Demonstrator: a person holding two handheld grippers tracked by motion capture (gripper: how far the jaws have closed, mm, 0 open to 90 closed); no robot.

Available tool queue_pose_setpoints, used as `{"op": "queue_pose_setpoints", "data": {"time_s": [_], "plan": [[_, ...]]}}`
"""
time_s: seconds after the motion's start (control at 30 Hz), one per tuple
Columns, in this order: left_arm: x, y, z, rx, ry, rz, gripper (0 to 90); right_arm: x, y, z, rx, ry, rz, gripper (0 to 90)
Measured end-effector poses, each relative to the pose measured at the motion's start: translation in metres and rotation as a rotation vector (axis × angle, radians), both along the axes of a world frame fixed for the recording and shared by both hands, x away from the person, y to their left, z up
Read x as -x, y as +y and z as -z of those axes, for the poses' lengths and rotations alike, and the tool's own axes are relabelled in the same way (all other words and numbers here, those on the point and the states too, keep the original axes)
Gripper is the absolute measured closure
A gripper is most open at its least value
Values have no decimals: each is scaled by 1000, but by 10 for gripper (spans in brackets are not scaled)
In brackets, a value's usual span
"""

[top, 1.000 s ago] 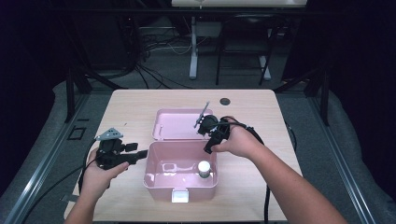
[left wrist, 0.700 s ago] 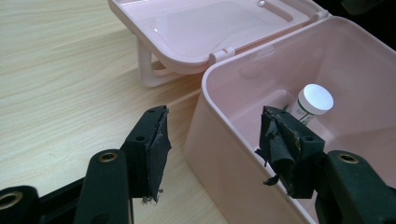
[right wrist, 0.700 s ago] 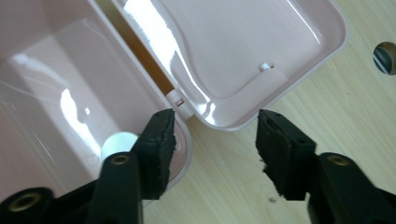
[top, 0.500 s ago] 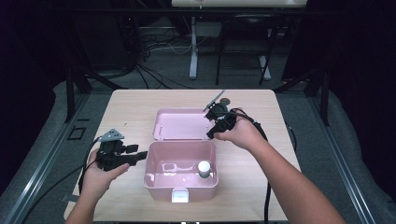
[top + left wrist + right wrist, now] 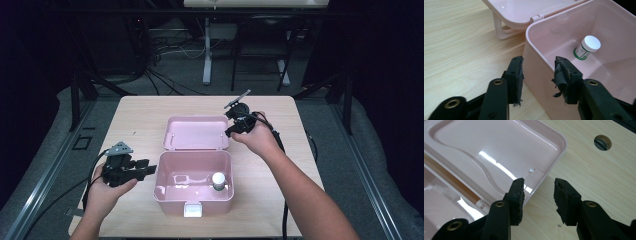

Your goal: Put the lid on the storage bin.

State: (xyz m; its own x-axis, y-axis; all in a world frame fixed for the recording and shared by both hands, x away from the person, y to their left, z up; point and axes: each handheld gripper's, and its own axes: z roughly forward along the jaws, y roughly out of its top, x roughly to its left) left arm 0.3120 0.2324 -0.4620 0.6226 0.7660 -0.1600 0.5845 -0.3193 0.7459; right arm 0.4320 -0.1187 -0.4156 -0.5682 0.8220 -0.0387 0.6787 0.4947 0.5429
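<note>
A pink box (image 5: 170, 200) stands open at the table's middle, its lid (image 5: 197, 132) laid back flat behind it. Inside, at the right, stands a small white-capped bottle (image 5: 218, 180). My left gripper (image 5: 145, 167) sits at the box's left wall. In the left gripper view its jaws (image 5: 539, 65) have just been closing and straddle the box's corner (image 5: 536, 72) without pressing it, and the bottle (image 5: 587, 47) is beyond. My right gripper (image 5: 229, 124) hovers by the lid's right edge. Its jaws (image 5: 539, 188) have just been closing, open over bare table beside the lid's corner (image 5: 486, 147).
A round hole (image 5: 602, 142) is cut in the wooden tabletop (image 5: 140, 115) past the lid. A white latch (image 5: 192, 210) sits on the box's front. Cables trail from both grippers. Dark floor, metal rails and stand legs surround the table.
The right gripper has moved right and away, from over the lid to its right edge. Both grippers' jaws stand narrower than before. The left hand has kept its place.
</note>
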Motion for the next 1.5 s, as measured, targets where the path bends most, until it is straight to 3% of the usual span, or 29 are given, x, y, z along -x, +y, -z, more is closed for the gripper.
{"op": "queue_pose_setpoints", "data": {"time_s": [0.47, 0.5, 0.67, 1.03, 1.5], "plan": [[3, -7, 1, 5, -8, 34, 712, -7, 1, 10, -53, -13, 80, 654], [3, -7, 1, 5, -8, 34, 726, -9, 1, 11, -76, -5, 104, 660], [4, -7, -1, 22, -1, 47, 730, -13, 2, 15, -79, 11, 132, 670], [5, -12, 2, 10, 7, 82, 793, -27, 1, 31, -132, 41, 213, 729], [4, -11, 4, 29, 15, 82, 802, -44, 1, 45, -178, 92, 303, 762]]}}
